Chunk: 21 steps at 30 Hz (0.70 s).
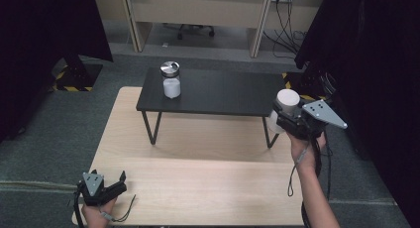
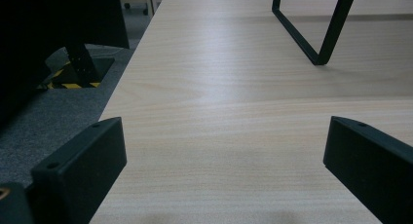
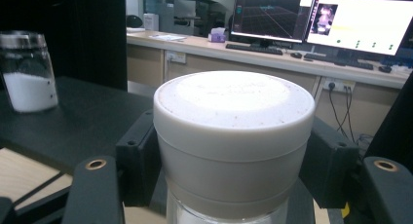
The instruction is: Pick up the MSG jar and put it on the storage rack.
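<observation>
Partly, the pale wooden table [image 1: 198,183] is being hidden beneath the low black shelf with thin metal legs [image 1: 213,91]. At that shelf's right end, a white-capped jar [image 3: 234,136] is being pinched between the jaws of the right gripper [image 1: 287,120], its lower body being cut off from sight. The metal-lidded glass jar of white powder [image 1: 171,80] is being left on the shelf, while the left gripper [image 1: 111,186] is being held spread over the table.
</observation>
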### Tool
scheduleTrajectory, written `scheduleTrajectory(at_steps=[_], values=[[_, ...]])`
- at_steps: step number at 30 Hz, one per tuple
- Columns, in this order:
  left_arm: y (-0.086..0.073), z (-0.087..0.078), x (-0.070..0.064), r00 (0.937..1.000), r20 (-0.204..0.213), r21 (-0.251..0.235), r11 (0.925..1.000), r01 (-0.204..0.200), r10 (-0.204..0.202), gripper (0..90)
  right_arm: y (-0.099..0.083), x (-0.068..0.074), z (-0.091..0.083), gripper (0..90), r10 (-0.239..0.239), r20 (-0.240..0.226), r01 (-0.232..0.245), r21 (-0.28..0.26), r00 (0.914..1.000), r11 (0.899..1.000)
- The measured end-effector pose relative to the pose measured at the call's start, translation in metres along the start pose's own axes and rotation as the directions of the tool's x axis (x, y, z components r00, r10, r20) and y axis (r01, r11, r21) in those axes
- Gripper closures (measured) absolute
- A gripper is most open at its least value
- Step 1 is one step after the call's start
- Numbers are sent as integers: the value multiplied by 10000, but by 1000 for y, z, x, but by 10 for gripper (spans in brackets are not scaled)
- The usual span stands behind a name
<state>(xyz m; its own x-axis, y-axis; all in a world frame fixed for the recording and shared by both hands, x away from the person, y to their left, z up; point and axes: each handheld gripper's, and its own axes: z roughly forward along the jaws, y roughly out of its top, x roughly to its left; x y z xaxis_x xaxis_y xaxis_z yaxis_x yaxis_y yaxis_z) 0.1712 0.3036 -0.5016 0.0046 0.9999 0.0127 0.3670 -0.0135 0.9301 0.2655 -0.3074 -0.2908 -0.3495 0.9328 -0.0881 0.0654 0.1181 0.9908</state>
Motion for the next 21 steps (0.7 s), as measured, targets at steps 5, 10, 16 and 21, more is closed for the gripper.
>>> scheduleTrajectory(at_steps=[5, 10, 16, 21], values=[[-1, 0, 0, 10000, -2, -30, 10000, -18, 18, 9, 13, 0, 8, 340, 76, -94, -77, -125, 9999, 9999], [-1, 0, 0, 10000, 36, -73, 10000, -61, 62, 10, 19, 1, 19, 339, 169, -54, -170, -121, 9998, 9998], [-1, 0, 1, 9994, 197, -92, 9996, -276, 277, 8, 17, -1, 31, 340, 537, 12, -537, -101, 9986, 9985], [-2, -1, -1, 9990, 141, -132, 9991, -415, 417, 7, 16, -3, 43, 339, 560, 152, -560, 10, 9983, 9984]])
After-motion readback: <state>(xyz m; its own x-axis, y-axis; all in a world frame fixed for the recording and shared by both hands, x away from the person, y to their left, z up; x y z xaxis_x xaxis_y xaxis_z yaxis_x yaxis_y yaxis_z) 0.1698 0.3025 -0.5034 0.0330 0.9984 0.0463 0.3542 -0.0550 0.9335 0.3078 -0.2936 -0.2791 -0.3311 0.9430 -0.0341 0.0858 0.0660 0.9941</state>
